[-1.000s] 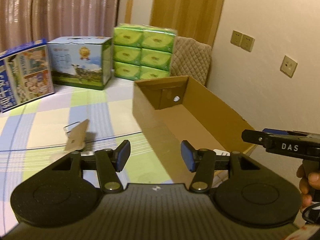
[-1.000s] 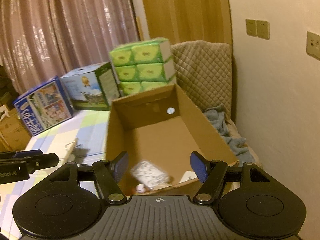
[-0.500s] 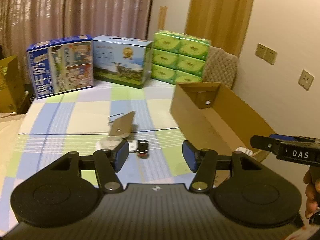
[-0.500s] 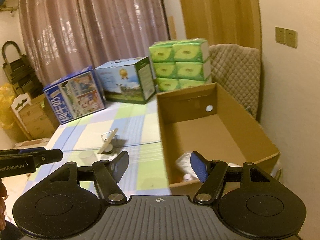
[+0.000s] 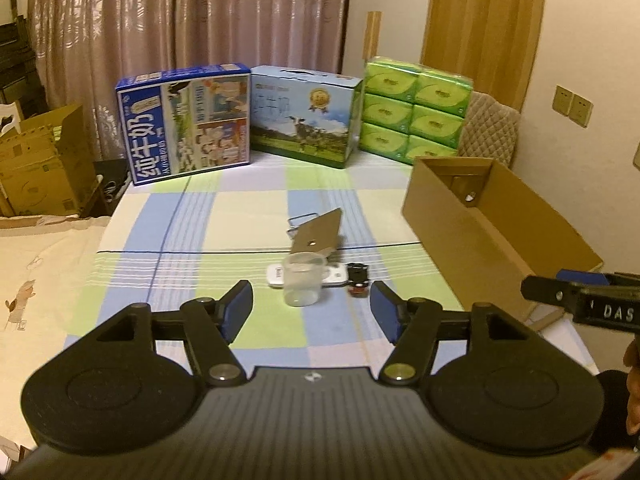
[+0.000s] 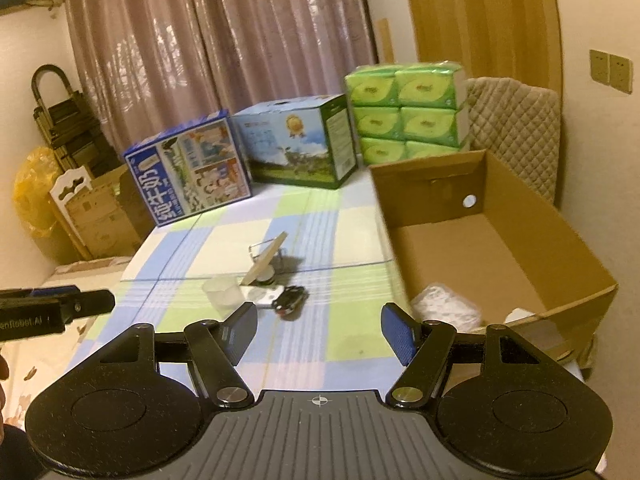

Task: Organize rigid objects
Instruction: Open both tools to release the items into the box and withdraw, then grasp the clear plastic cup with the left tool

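Mid-table on the checked cloth (image 5: 256, 216), a clear cup (image 5: 301, 280), white remote (image 5: 336, 275) and toy car (image 5: 357, 276) cluster, well apart from the cardboard box (image 6: 560, 240) along the right edge. Left gripper (image 5: 311, 311) and right gripper (image 6: 319, 327) hover with jaws spread, empty.

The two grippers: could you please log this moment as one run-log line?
left gripper: open, empty | right gripper: open, empty | cup, toy car, white device: on table | box: holds white item
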